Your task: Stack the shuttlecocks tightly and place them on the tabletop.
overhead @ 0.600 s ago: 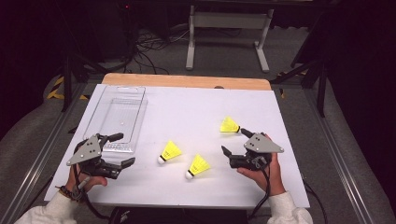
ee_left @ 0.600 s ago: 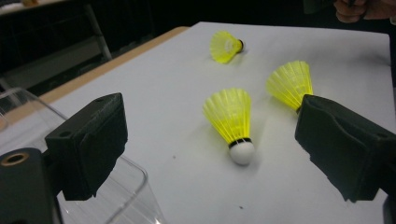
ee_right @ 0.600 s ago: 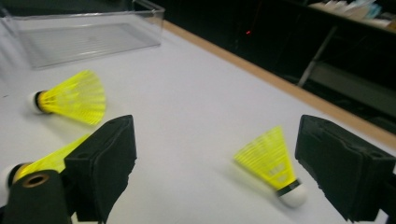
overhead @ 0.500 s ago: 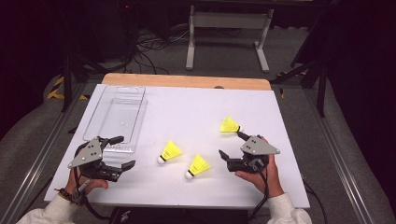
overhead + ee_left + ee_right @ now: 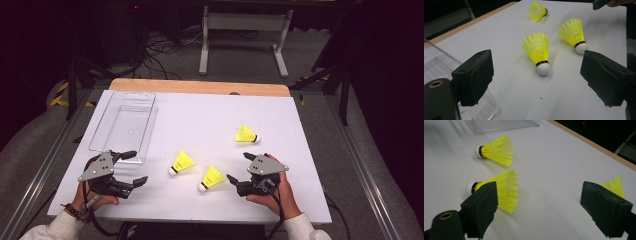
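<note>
With both jaws wide and empty, the right gripper (image 5: 239, 170) faces the nearest yellow shuttlecock (image 5: 211, 178) just ahead of its fingertips, where a careless jaw could nudge the light thing rolling away; the left gripper (image 5: 134, 167) waits likewise.

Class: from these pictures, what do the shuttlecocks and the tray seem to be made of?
Shuttlecocks: probably plastic skirts, judging by the bright yellow moulded mesh; the matte white tips look like foam or cork, hard to tell. Tray: clear, glossy hard plastic, since the table shows through it.
</note>
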A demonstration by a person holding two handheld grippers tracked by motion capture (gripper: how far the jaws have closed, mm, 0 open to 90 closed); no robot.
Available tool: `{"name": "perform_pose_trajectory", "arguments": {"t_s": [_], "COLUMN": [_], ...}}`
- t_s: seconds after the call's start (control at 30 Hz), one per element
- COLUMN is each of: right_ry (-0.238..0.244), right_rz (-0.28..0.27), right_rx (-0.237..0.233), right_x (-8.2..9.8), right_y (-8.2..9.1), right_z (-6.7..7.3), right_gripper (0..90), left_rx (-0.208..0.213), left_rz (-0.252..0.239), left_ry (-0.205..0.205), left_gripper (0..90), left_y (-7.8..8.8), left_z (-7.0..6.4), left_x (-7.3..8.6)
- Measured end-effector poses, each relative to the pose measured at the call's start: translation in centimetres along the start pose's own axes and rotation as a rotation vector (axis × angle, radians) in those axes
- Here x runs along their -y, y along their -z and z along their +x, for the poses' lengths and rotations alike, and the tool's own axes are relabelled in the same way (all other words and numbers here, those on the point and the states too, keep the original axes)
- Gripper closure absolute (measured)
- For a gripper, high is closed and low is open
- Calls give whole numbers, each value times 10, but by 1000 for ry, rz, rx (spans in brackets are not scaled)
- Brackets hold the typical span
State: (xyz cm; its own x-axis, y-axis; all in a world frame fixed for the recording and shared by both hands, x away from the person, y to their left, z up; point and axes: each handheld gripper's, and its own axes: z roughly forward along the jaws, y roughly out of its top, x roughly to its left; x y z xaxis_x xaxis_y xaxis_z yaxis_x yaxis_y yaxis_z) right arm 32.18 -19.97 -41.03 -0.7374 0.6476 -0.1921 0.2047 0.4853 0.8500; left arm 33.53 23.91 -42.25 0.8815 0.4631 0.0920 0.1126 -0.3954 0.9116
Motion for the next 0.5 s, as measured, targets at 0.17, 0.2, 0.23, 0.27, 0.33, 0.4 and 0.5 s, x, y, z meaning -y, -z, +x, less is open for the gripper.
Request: {"name": "perform_pose_trajectory", "arguments": {"t_s": [0.17,0.2,0.23,0.27,0.33,0.4,0.5], "right_ry": [5,2,4,4,-2,-5,4], "right_rz": [20,24,32,32,37,38,47], "right_rx": [-20,-25,-26,-26,-31,-37,-40], "right_x": [2,3,4,4,5,5,4], "right_y": [-1,-2,-2,-2,-2,-2,-4], "right_z": [3,2,2,2,2,2,4], "right_gripper": [155,154,155,155,155,155,155], "left_rx": [32,31,39,44,47,62,72], "left_rz": [47,58,60,62,74,85,124], "left_ry": [-3,-11,-14,-14,-12,-9,-13], "left_gripper": [144,144,144,144,147,149,163], "left_y": [-18,-21,-23,-25,-30,-34,-44], "left_z": [-2,-3,-3,-3,-4,-5,-4], "left_x": [-5,-7,-7,-8,-9,-9,-13]}}
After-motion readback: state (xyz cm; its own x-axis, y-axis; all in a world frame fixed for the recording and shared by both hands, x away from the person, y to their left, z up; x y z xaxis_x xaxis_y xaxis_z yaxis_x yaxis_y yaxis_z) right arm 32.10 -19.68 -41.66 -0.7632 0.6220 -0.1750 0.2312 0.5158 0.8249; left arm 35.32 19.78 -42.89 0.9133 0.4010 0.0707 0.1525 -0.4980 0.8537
